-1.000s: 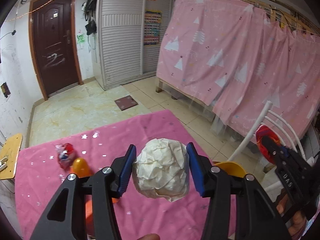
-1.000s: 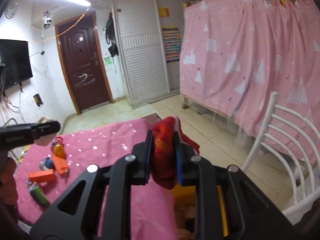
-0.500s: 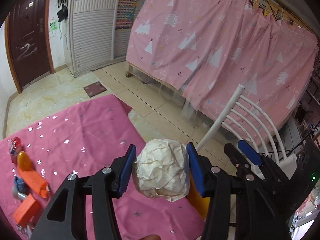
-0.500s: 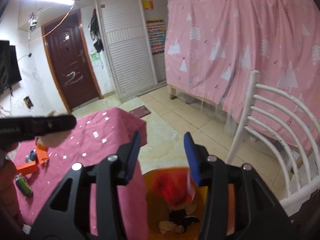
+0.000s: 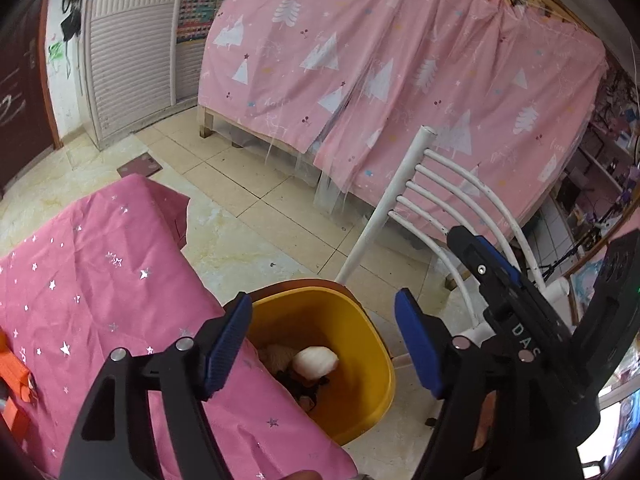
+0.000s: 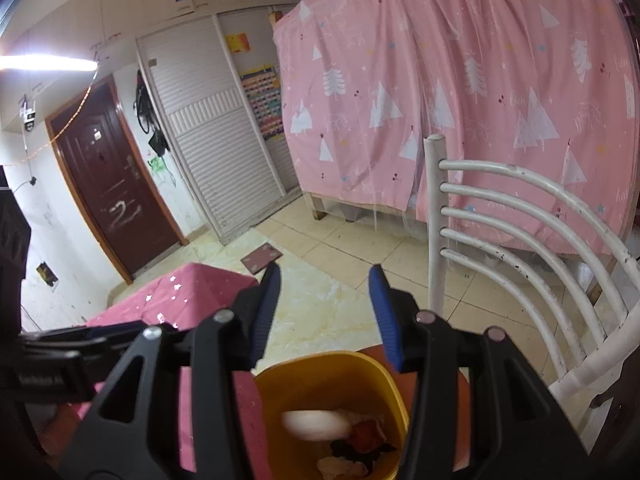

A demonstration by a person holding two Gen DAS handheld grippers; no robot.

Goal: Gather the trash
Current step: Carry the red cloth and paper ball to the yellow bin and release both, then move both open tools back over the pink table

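Two claws are held above the yellow bin [image 5: 360, 344], and neither grasps anything. The left claw [image 5: 324, 344] has just been opening, and its blue pads [image 5: 228, 344] stand wide apart with nothing between them. The right claw [image 6: 324, 312] is likewise released and empty, seen over the bin's rim in the right wrist view. The white paper ball [image 5: 316, 362] is seen down inside the bin, among a red wrapper [image 6: 366, 434] and darker scraps; whether it has come to rest cannot be told from its blur. The bin stands on the floor just beside the desk [image 5: 100, 280], which is covered by a pink starred cloth, with a white chair [image 5: 440, 216] near it. Orange items [image 5: 14, 376] are left at the desk's far-left edge; whether they are trash cannot be told. Crumpled paper of this kind is judged light, soft and easily crushed, so a gentle pinch across its widest part should suffice. Wrappers are likely thin and slippery and are best taken at a raised fold.
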